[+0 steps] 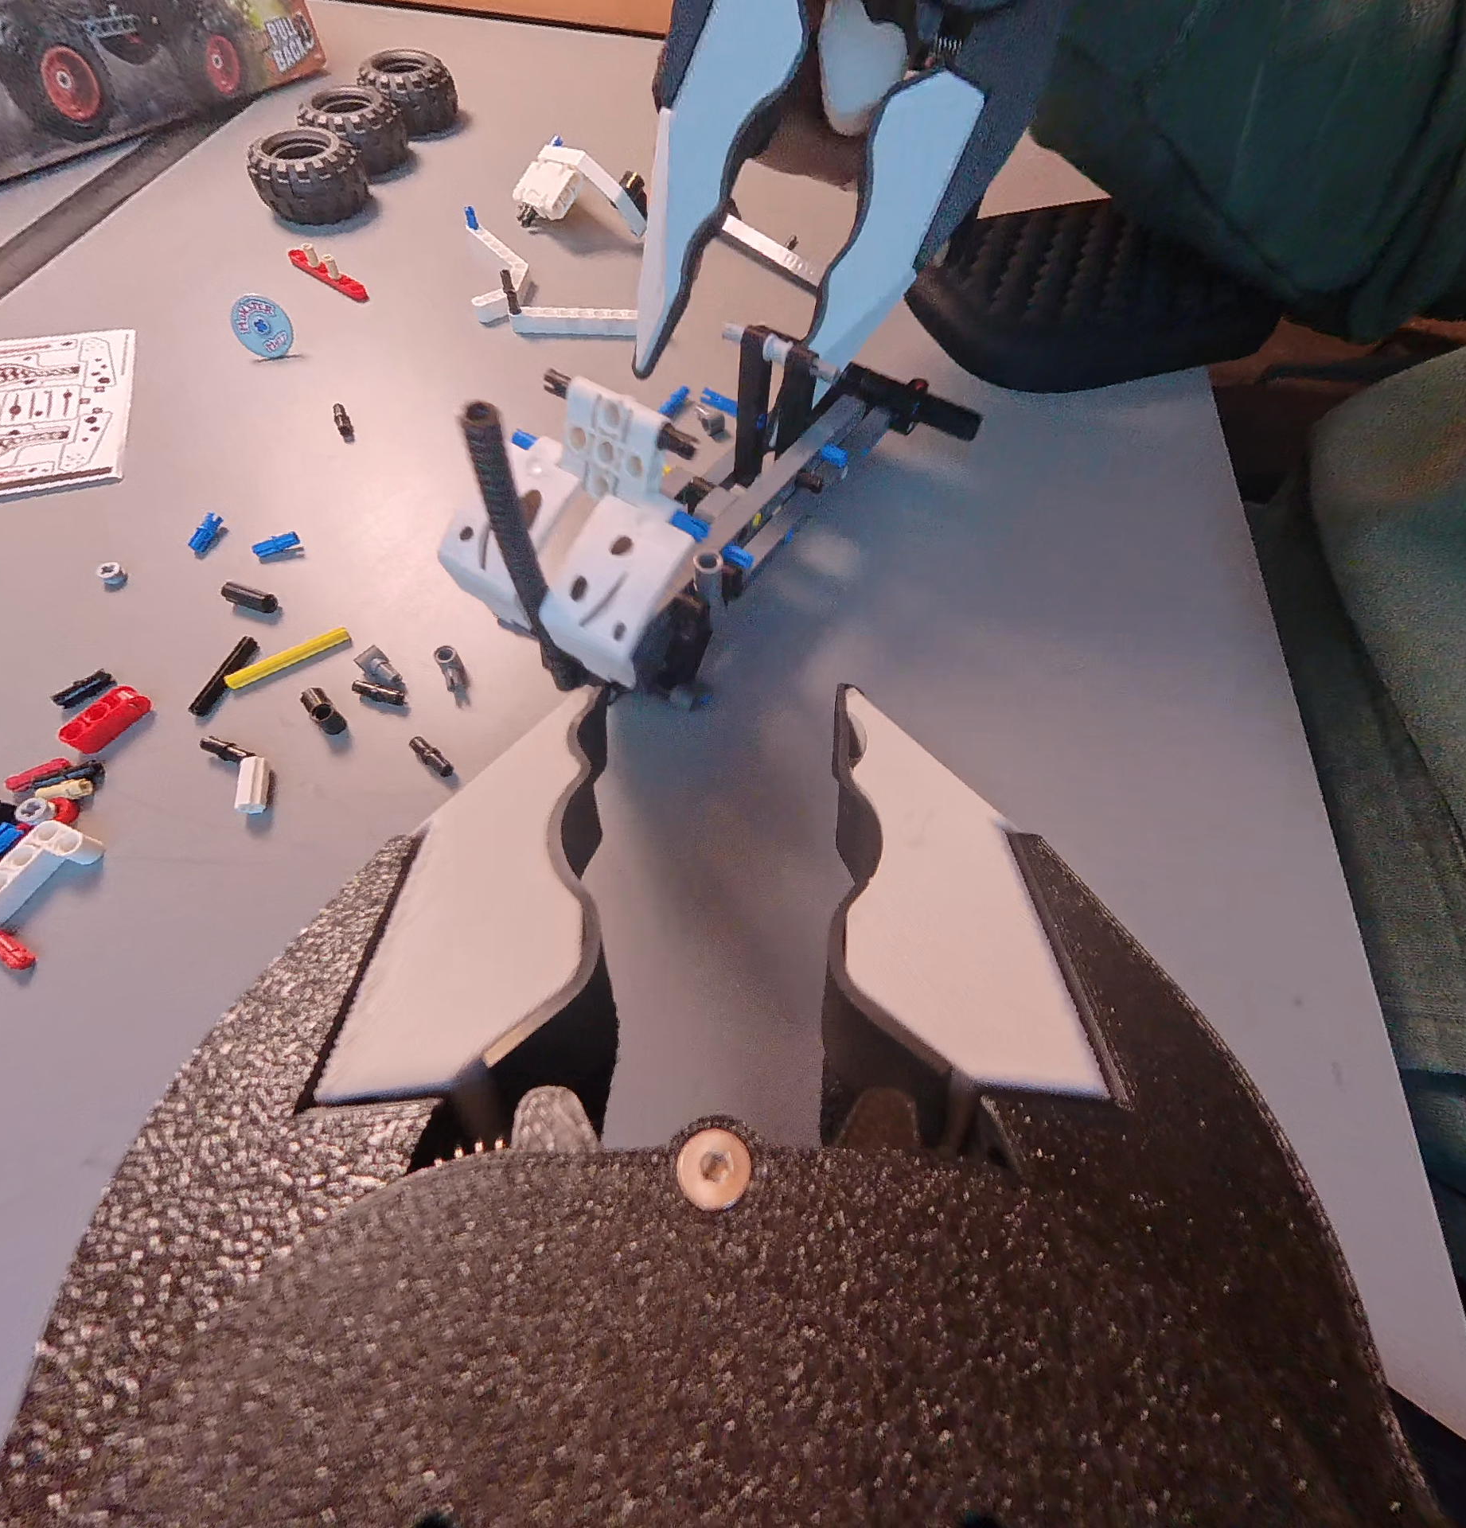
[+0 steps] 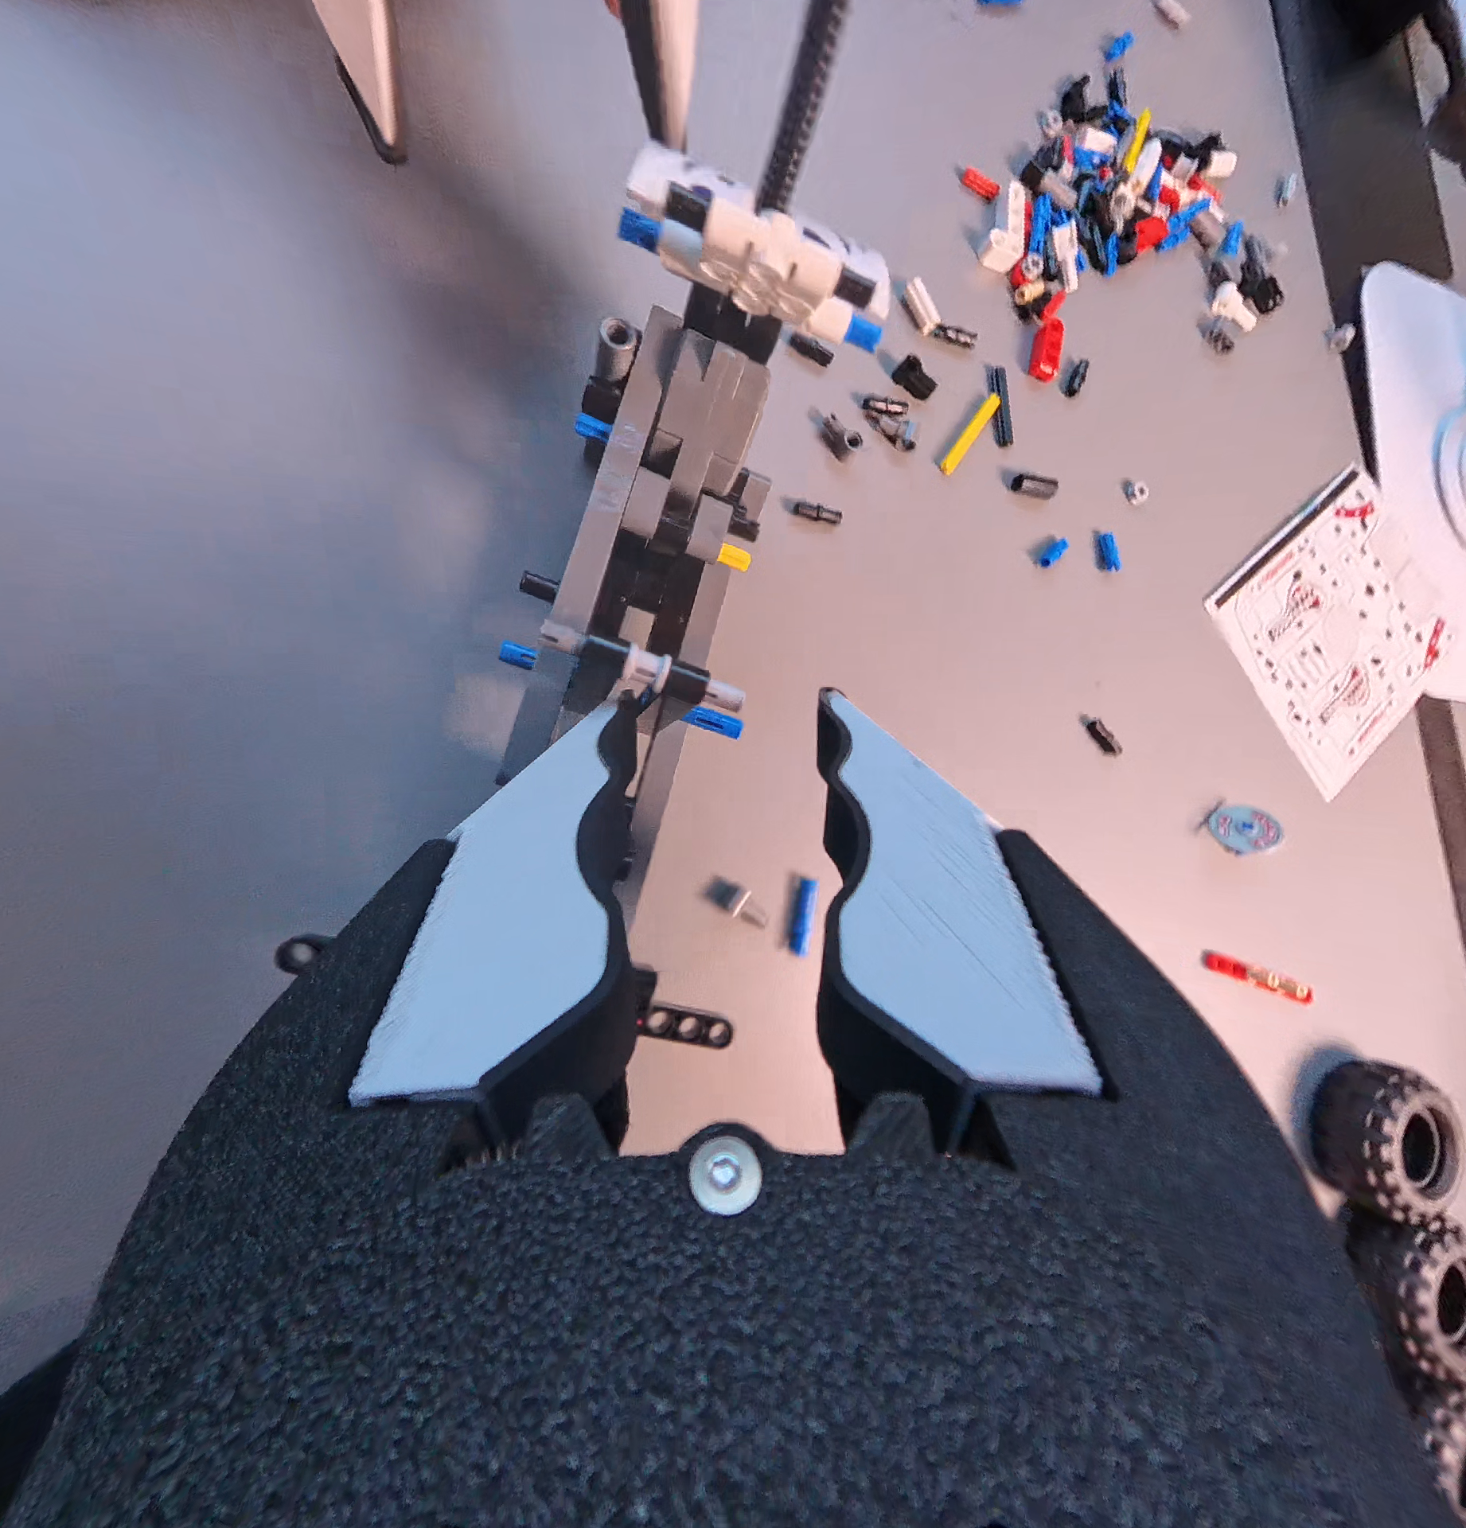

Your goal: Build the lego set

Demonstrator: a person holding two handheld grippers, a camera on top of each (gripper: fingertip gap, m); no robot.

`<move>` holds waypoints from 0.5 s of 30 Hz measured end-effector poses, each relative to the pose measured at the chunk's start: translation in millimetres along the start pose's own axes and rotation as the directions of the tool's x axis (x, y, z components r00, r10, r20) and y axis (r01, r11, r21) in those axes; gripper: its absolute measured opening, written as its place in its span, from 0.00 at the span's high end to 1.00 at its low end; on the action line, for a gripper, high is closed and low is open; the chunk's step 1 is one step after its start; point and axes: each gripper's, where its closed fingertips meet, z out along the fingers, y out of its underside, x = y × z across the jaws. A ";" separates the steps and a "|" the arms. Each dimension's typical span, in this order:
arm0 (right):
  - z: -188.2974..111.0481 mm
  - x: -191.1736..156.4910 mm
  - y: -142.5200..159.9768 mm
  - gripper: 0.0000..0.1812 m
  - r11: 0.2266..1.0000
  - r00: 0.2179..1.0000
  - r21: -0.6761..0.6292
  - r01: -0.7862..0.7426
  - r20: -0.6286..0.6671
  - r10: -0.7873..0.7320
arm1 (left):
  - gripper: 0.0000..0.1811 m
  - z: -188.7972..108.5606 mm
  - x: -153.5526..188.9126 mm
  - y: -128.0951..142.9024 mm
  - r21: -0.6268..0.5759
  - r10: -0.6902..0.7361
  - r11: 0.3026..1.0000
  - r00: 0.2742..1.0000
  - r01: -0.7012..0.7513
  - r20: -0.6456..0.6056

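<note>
The half-built Lego chassis (image 1: 630,529) lies on the grey table (image 1: 1002,661). It has white blocks at my near end, a black ribbed hose (image 1: 502,504) sticking up, and grey and black beams running away. My left gripper (image 1: 717,703) is open and empty, its left fingertip beside the hose's base. My right gripper (image 1: 734,364) comes down from the far side, open, over the upright black beams. In the right wrist view the right gripper (image 2: 721,707) is open, its left fingertip against the grey axle of the chassis (image 2: 672,496). The left gripper's fingers (image 2: 374,83) show at the top.
Three black tyres (image 1: 308,174) and the set's box (image 1: 93,66) stand far left. A sticker sheet (image 1: 43,413), a blue disc (image 1: 260,327), a yellow axle (image 1: 287,657) and loose pins lie left. White beam assemblies (image 1: 548,182) lie behind. A parts pile (image 2: 1127,198) lies beyond. The table edge (image 1: 1292,661) runs right. Spacing between my two grippers at the tips: around 12 centimeters. The yellow axle (image 1: 287,657) is about equally far from each gripper, around 15 centimeters. It is also in sight in the right wrist view (image 2: 969,432).
</note>
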 end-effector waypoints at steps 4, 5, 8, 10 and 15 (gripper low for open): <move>-17.3 7.0 14.1 0.71 0.999 0.999 -0.020 -0.043 -0.015 0.042 | 0.69 1.3 -2.1 2.3 -0.019 0.011 1.000 1.000 -0.011 0.019; -19.7 5.6 15.0 0.71 0.999 0.999 -0.015 -0.044 -0.003 0.044 | 0.69 2.0 -3.1 2.8 -0.020 0.006 1.000 1.000 -0.006 0.021; -14.9 -2.2 14.1 0.72 1.000 0.999 -0.002 -0.026 0.031 0.026 | 0.68 6.5 -7.7 4.1 -0.030 0.003 1.000 0.999 -0.002 0.040; -9.5 -7.3 12.1 0.74 1.000 0.999 -0.001 0.007 0.044 -0.007 | 0.66 10.2 -12.9 3.5 -0.033 0.001 0.999 0.998 0.001 0.065; -13.1 -6.3 16.4 0.72 1.000 0.998 -0.023 -0.011 0.055 0.012 | 0.67 16.3 -23.5 -8.4 0.020 -0.026 0.999 0.994 0.024 0.109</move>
